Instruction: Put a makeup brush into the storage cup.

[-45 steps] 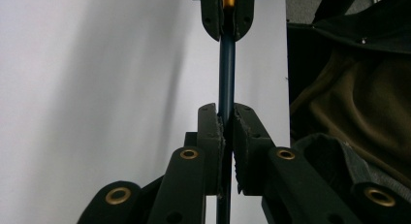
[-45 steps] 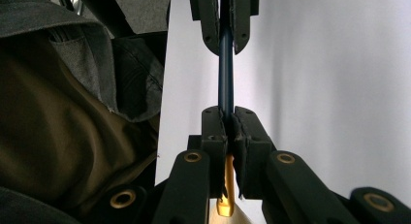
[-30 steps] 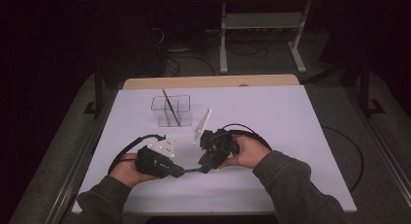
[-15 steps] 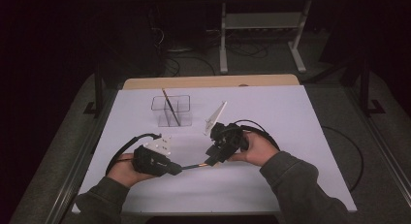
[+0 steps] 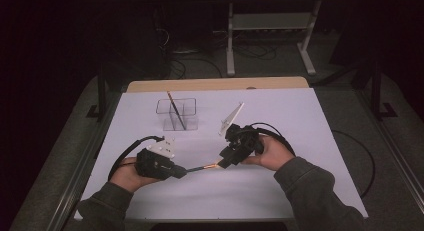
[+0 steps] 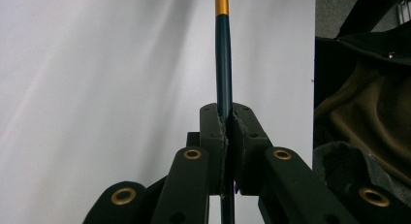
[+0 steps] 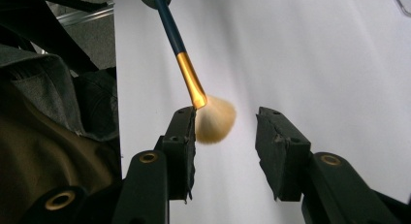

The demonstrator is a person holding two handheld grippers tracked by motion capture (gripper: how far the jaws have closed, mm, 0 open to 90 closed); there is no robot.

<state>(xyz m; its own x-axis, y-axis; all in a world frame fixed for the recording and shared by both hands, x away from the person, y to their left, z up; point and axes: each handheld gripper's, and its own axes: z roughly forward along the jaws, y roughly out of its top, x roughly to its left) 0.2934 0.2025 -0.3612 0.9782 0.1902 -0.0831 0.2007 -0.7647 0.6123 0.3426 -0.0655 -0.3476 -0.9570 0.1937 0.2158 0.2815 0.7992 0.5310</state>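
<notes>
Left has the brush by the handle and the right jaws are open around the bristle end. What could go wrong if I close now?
The right gripper has its jaws open around the soft bristles, not the gold ferrule; closing here may crush the tuft and grip poorly. The left gripper clamps the brush near its handle end, so a sideways push could pivot it.

Two brushes, one clear organizer, two grippers.
</notes>
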